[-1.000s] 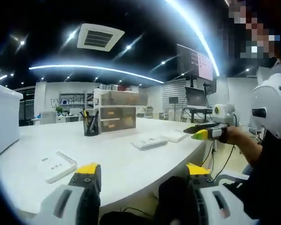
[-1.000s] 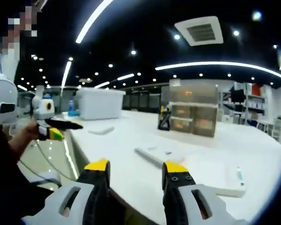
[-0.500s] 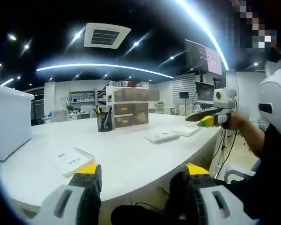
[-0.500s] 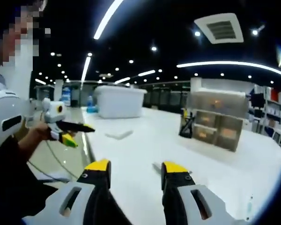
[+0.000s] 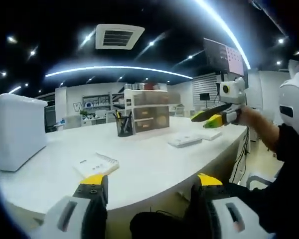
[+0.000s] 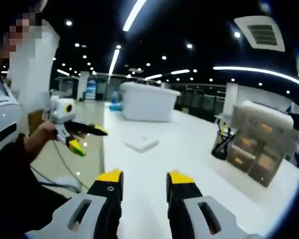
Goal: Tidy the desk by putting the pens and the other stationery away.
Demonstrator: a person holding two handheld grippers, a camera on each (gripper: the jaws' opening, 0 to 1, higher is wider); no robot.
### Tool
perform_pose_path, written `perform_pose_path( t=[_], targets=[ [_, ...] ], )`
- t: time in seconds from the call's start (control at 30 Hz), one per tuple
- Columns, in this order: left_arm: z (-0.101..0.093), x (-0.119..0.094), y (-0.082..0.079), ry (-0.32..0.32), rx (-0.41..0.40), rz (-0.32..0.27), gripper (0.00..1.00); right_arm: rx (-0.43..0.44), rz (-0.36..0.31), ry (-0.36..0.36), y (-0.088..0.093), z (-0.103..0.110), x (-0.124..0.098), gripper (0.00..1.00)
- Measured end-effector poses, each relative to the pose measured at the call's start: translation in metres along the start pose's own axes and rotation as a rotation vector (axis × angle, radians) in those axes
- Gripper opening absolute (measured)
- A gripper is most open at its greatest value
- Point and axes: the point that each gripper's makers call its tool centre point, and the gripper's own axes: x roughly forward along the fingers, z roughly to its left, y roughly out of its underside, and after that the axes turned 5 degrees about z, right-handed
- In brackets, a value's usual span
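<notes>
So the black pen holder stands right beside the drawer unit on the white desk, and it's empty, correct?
Not empty. The left gripper view shows pens sticking up out of the black pen holder. The rest holds: it stands right beside the drawer unit on the white desk, as the right gripper view also shows.

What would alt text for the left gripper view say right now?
The left gripper, jaws open and empty, hangs at the near edge of a white desk. On the desk lie a white pad, a black pen cup before a drawer unit, and a white bin; the right gripper enters from the right.
</notes>
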Motion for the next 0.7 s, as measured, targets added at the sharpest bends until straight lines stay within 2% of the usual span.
perform_pose_path(
  t=[0.33, 0.5, 0.7],
  targets=[
    [0.022, -0.007, 0.003, -0.101, 0.035, 0.026, 0.7, -0.006, 0.035, -0.087, -0.009, -0.001, 0.05, 0.26],
    [0.026, -0.007, 0.005, -0.112, 0.035, 0.031, 0.7, 0.034, 0.027, -0.145, -0.017, 0.002, 0.074, 0.25],
    [0.028, -0.008, 0.004, -0.116, 0.038, 0.026, 0.7, 0.008, 0.048, -0.157, -0.018, 0.002, 0.102, 0.23]
  ],
)
